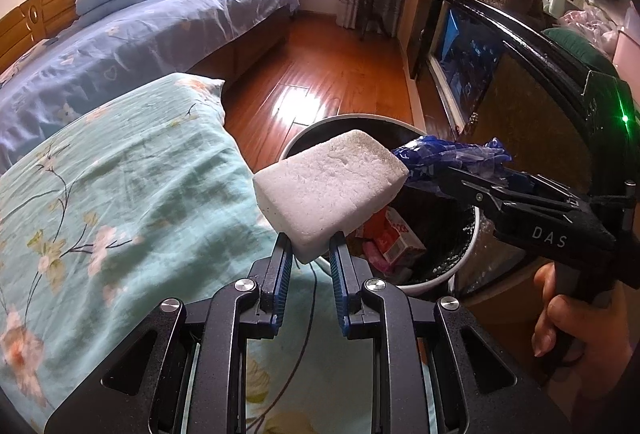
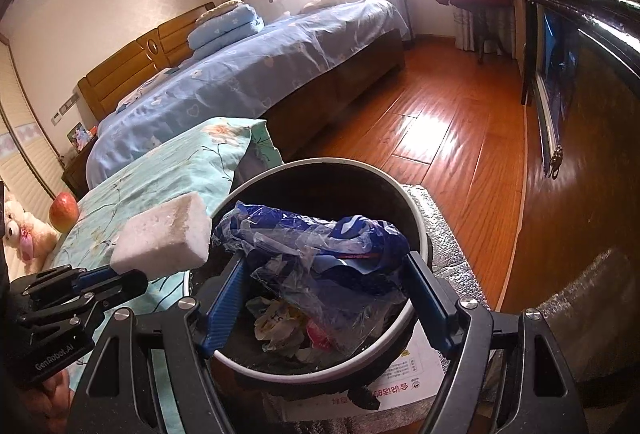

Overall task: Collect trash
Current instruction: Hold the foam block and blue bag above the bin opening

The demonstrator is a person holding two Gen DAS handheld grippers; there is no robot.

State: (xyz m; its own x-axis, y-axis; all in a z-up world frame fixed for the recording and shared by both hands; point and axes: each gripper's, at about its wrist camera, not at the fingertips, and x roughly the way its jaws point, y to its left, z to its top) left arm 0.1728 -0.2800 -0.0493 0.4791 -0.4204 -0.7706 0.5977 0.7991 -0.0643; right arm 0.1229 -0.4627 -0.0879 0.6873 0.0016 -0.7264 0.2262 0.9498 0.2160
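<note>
A white foam block sticks up from my left gripper, which is shut on its lower end; it hangs at the near left edge of the bin. The round, white-rimmed trash bin has a dark inside and holds a red-and-white carton and crumpled papers. My right gripper is over the bin, its jaws wide and closed on a crumpled blue plastic wrapper that spans both pads. The left wrist view has that wrapper at the right gripper's tip. The foam block appears left of the bin in the right wrist view.
A teal floral pillow lies left of the bin, with an apple and a plush toy beyond it. A blue-covered bed stands behind. A dark cabinet runs along the right. The bin sits on a printed box. A hand holds the right gripper.
</note>
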